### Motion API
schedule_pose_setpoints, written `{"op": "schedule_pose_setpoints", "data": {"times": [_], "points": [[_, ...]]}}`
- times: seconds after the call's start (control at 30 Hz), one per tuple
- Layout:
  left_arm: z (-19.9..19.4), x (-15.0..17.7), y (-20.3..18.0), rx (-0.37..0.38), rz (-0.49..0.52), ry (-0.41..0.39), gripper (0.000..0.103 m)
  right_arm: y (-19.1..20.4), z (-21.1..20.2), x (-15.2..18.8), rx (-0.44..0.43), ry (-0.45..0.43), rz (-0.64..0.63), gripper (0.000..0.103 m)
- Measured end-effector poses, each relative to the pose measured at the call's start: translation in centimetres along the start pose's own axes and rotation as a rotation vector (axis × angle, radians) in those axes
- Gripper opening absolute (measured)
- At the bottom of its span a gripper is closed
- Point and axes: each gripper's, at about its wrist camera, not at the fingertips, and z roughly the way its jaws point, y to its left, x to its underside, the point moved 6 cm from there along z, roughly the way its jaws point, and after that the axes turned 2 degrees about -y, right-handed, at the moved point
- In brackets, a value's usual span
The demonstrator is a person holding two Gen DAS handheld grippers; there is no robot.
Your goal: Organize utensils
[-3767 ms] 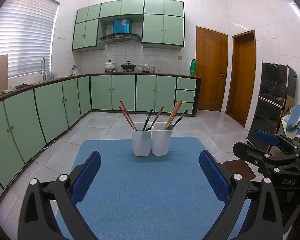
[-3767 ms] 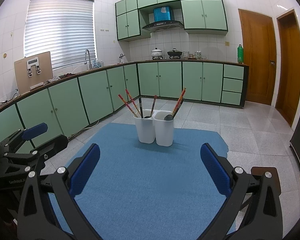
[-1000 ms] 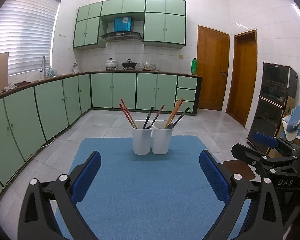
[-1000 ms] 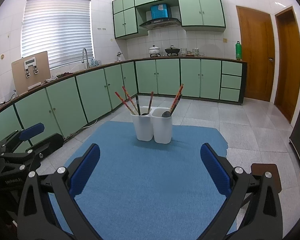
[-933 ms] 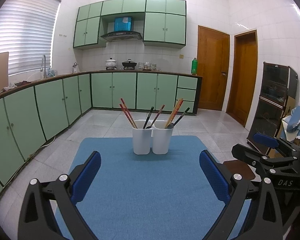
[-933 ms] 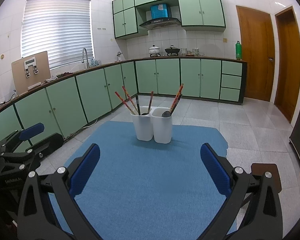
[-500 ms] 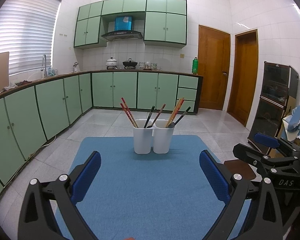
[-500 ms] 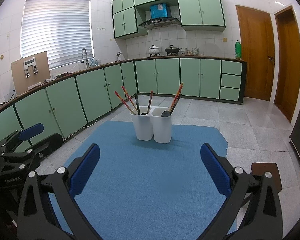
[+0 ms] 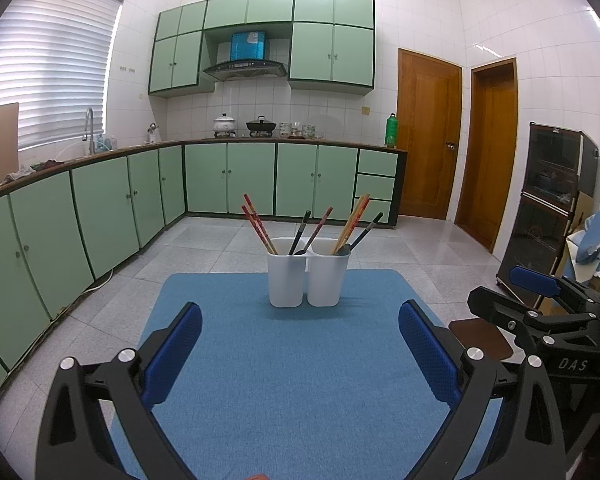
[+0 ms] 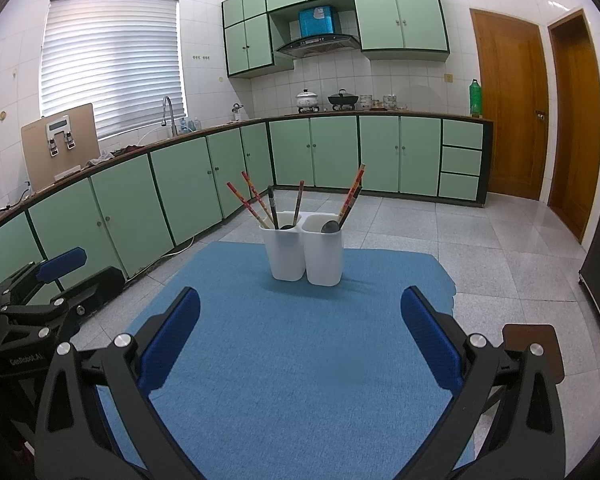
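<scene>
Two white holder cups (image 9: 308, 276) (image 10: 305, 254) stand side by side at the far end of a blue mat (image 9: 300, 360) (image 10: 296, 352). Red and tan chopsticks (image 9: 256, 224) (image 10: 247, 200) and dark spoons (image 9: 342, 249) (image 10: 329, 226) stick out of both cups. My left gripper (image 9: 300, 344) is open with nothing between its blue pads, well short of the cups. Open and holding nothing too, my right gripper (image 10: 300, 332) hangs over the near half of the mat. In each wrist view the other gripper shows at the side (image 9: 540, 300) (image 10: 44, 292).
Green base cabinets (image 9: 100, 208) run along the left and the back under a brown counter. Two wooden doors (image 9: 428, 140) stand at the back right, and a dark glass cabinet (image 9: 556, 200) at the right. A small brown stool (image 10: 532, 348) sits past the mat's right edge.
Both views have shifted slightly, so the cups sit a touch higher in frame. Both grippers stay open and nothing on the mat has moved.
</scene>
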Motion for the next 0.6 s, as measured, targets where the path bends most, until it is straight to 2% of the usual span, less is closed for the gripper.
{"op": "schedule_pose_setpoints", "data": {"times": [0.6], "points": [[1.8,0.8,0.0,-0.005,0.006,0.046,0.097,-0.8,1.8,0.9,0.009,0.035,0.029,0.097]]}}
